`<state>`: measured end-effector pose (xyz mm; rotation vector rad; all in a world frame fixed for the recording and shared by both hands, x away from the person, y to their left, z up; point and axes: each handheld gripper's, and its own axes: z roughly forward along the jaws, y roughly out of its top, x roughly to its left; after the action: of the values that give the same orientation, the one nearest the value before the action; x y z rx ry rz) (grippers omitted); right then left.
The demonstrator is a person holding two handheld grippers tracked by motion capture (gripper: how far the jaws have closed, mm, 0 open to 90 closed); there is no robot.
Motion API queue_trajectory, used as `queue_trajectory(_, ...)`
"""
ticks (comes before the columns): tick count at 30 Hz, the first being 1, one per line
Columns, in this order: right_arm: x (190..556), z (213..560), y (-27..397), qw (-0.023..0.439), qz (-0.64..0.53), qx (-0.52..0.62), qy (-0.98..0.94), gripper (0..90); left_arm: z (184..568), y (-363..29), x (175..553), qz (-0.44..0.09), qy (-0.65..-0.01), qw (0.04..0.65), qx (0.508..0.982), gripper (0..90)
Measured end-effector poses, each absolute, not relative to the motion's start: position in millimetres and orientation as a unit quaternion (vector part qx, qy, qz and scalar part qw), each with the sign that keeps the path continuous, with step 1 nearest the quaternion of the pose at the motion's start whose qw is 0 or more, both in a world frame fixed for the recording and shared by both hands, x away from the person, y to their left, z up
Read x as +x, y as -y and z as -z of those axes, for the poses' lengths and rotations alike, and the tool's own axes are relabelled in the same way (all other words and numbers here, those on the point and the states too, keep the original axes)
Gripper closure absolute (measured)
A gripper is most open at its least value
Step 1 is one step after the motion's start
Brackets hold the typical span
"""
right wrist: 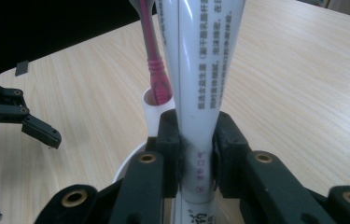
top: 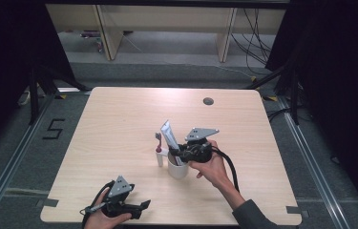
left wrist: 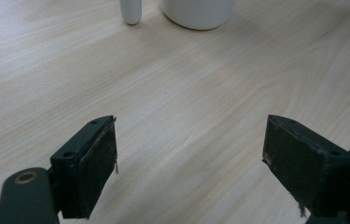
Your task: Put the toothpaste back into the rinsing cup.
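Our right hand-held gripper (right wrist: 196, 158) clamps the white plastic toothpaste tube (right wrist: 200, 70) above the white ceramic cup (top: 177, 168); our left hand-held gripper (left wrist: 189, 163) gapes wide over the tabletop (left wrist: 186, 84).

High view: above the near edge, facing forward and down over the whole pale wooden worktop (top: 119, 119).
Left tool view: low, skimming the worktop, close.
Right tool view: very close.
Shared: round white ceramic cup (top: 177, 169).

Even overhead light, dark surroundings, mild softness

Right tongs (right wrist: 196, 154) clamped shut on tube, held over mid counter; left tongs (left wrist: 191, 158) wide open, low near edge.
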<state>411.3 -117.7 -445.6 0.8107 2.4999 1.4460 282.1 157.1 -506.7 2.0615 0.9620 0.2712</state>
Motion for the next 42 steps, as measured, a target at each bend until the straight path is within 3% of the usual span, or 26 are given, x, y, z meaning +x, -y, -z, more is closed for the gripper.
queue_trajectory(25,401.7,452.0,118.8,0.073,-0.462,0.267,-0.843,73.9,507.9,-155.5,282.8,-0.111,-0.385,0.413,0.818,17.3)
queue_trajectory(42,403.6,448.8,125.2,0.085,-0.474,0.262,-0.836,59.5,508.0,-155.4,282.6,-0.112,-0.385,0.412,0.818,17.4)
